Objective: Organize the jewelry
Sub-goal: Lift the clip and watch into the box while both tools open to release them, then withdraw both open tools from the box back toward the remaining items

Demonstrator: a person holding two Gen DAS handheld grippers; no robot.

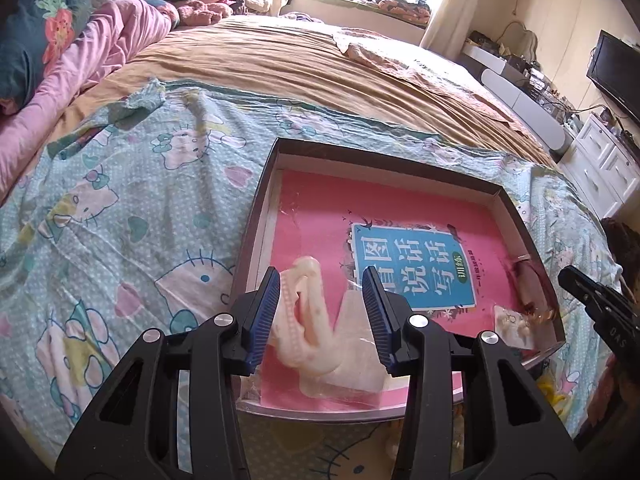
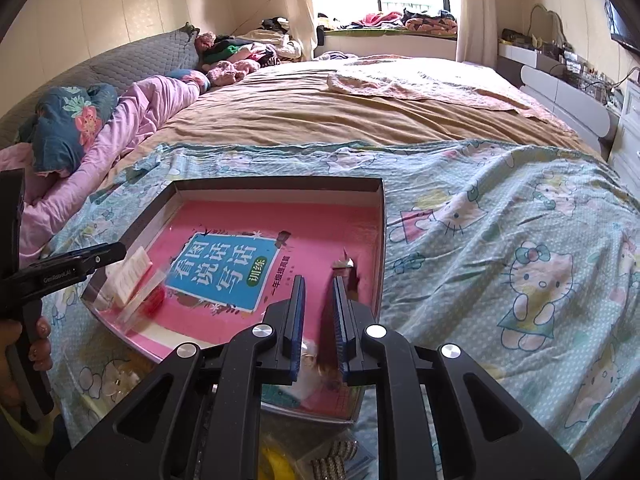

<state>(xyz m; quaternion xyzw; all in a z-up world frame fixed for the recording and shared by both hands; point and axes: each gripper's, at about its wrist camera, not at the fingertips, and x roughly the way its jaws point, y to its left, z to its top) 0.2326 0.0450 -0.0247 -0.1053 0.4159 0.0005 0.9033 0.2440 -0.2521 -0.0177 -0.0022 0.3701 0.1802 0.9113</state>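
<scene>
A shallow dark-rimmed box (image 1: 384,155) lies on the bed with a pink book (image 1: 400,216) as its floor. My left gripper (image 1: 322,280) is open over the box's near left corner, above a cream bead bracelet (image 1: 298,312) in a clear bag. In the right wrist view that bag (image 2: 130,280) lies under the left gripper's tip (image 2: 100,256). My right gripper (image 2: 318,284) hangs over the box's (image 2: 280,184) right side, its jaws a narrow gap apart, with a small clear bag of jewelry (image 2: 316,364) between the finger bases. That small bag (image 1: 516,326) and a pink bangle (image 1: 532,276) lie in the box's right corner.
The box rests on a Hello Kitty sheet (image 2: 500,240) over a tan bedspread (image 1: 300,60). Pink bedding and pillows (image 1: 60,60) lie to the left. More bagged items (image 2: 332,456) lie on the sheet before the box. White drawers and a TV (image 1: 616,68) stand at right.
</scene>
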